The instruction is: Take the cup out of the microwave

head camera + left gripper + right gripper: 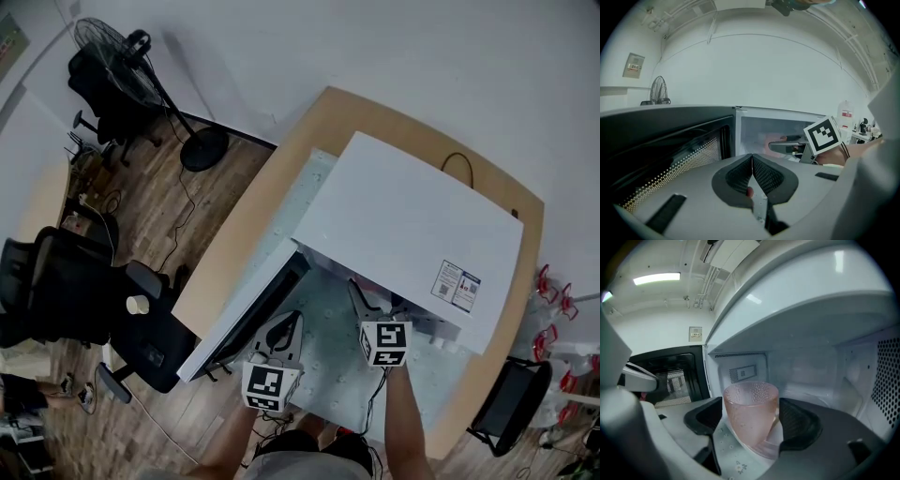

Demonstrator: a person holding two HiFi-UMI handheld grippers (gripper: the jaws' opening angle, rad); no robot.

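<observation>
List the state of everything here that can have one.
microwave door: open, swung wide.
cup: upright, between the right gripper's jaws, not gripped.
right gripper: open, a jaw either side of the cup.
left gripper: shut, holding nothing.

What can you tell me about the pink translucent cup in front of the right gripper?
The pink translucent cup looks like plastic, with small dimples under its rim and walls narrowing to the base. It stands upright, mouth up, at the front of the open white microwave, between the wide-apart jaws of the right gripper; whether their pads touch it is unclear.
</observation>
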